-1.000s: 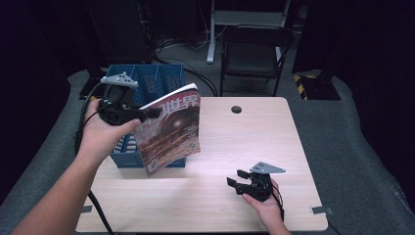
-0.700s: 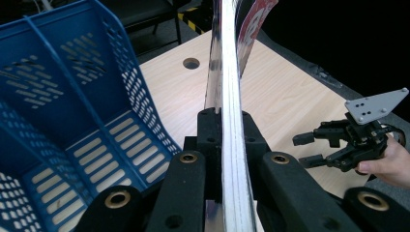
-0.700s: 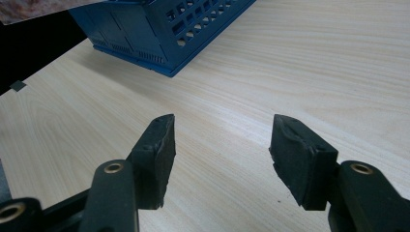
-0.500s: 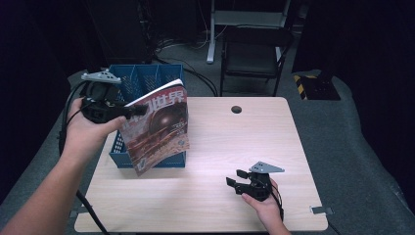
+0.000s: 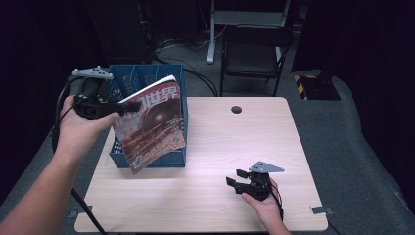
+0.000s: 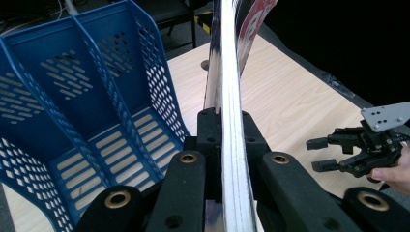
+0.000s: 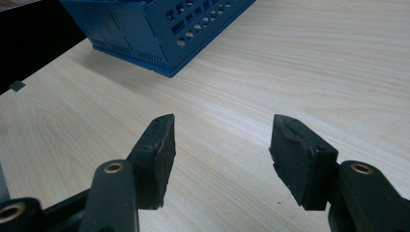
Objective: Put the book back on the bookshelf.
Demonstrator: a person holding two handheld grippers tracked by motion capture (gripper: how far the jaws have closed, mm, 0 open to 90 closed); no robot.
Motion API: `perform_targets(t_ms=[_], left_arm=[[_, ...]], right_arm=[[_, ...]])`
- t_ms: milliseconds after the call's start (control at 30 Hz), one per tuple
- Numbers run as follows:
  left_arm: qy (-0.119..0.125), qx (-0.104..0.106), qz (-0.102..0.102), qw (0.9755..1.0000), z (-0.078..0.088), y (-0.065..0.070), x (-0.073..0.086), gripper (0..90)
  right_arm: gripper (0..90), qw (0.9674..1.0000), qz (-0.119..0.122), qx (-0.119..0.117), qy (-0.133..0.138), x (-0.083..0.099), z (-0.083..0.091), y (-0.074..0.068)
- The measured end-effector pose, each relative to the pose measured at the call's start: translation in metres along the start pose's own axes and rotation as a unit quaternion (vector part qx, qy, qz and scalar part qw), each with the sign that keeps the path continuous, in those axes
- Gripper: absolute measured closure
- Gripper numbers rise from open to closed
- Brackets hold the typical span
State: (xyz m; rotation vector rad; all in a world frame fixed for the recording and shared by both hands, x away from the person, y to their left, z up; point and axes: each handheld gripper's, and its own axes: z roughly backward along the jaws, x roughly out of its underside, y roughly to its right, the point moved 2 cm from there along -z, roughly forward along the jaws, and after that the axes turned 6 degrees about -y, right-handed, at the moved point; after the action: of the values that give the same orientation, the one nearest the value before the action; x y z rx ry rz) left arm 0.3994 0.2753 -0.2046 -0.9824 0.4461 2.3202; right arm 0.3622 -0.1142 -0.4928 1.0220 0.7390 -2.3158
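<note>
A magazine [image 5: 151, 122] with a reddish cover and white characters hangs tilted over the blue slotted file rack [image 5: 142, 78], in front of its right part. My left gripper [image 5: 120, 106] is shut on the magazine's upper left edge, held up at the left of the table. Seen edge-on in the left gripper view, the magazine [image 6: 225, 96] runs upward between the two closed jaws, with the rack's slots [image 6: 87, 96] below and to the left. My right gripper [image 5: 237, 177] rests low on the table's front right; its jaws stand apart with bare wood between them [image 7: 220, 145].
The pale wooden table [image 5: 235, 142] has a round cable hole [image 5: 236, 109] near its far edge. A black chair [image 5: 252, 54] and cables stand on the floor beyond. In the right gripper view the rack's corner [image 7: 169, 38] lies ahead, at the upper left.
My left hand has carried the magazine leftward and slightly up, so it now hangs over the rack. The right gripper has stayed where it was.
</note>
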Motion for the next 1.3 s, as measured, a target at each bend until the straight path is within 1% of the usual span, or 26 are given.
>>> perform_targets(t_ms=[200,233,333,433,733,933,967,1000,1067,1100,1167,1300], left_arm=[[0.001,-0.006,0.004,1.0,0.003,-0.003,-0.001,84.1],[0.003,-0.008,0.008,0.9999,0.003,-0.004,0.0,84.1],[0.003,-0.009,0.01,0.9999,0.004,-0.006,0.0,84.1],[0.002,-0.009,0.015,0.9998,0.005,-0.008,0.0,84.1],[0.005,-0.024,0.028,0.9993,0.007,-0.018,0.0,84.1],[0.014,-0.041,0.046,0.998,0.008,-0.024,0.002,84.1],[0.016,-0.047,0.055,0.9973,0.008,-0.026,0.002,84.1],[0.016,-0.047,0.055,0.9973,0.008,-0.026,0.002,84.1],[0.014,-0.052,0.061,0.9967,0.009,-0.029,0.002,84.1],[0.015,-0.054,0.067,0.9962,0.009,-0.03,0.002,84.1],[0.021,-0.061,0.071,0.9953,0.01,-0.034,0.002,84.1],[0.025,-0.07,0.079,0.9941,0.013,-0.04,0.003,84.1]], right_arm=[[41.6,1.0,0.001,-0.002,-0.004,-0.001,-0.001,-0.001],[41.6,1.0,0.004,-0.002,-0.002,-0.001,-0.001,-0.001],[41.6,1.0,0.004,-0.002,-0.003,-0.001,-0.001,0.0],[41.6,1.0,-0.003,-0.004,-0.002,-0.001,0.0,-0.001],[41.6,1.0,-0.001,-0.003,-0.003,-0.001,0.0,-0.001],[41.6,1.0,-0.002,-0.003,-0.001,-0.001,0.0,-0.001],[41.5,1.0,0.001,-0.004,-0.002,-0.001,0.0,-0.001],[41.5,1.0,0.001,-0.004,-0.002,-0.001,0.0,-0.001],[41.5,1.0,0.0,-0.003,-0.002,-0.001,0.0,-0.001],[41.5,1.0,0.003,-0.003,-0.001,-0.001,0.0,0.0],[41.5,1.0,0.0,-0.003,-0.001,-0.001,0.001,-0.001],[41.5,1.0,0.001,-0.002,-0.001,-0.001,0.001,0.0]])
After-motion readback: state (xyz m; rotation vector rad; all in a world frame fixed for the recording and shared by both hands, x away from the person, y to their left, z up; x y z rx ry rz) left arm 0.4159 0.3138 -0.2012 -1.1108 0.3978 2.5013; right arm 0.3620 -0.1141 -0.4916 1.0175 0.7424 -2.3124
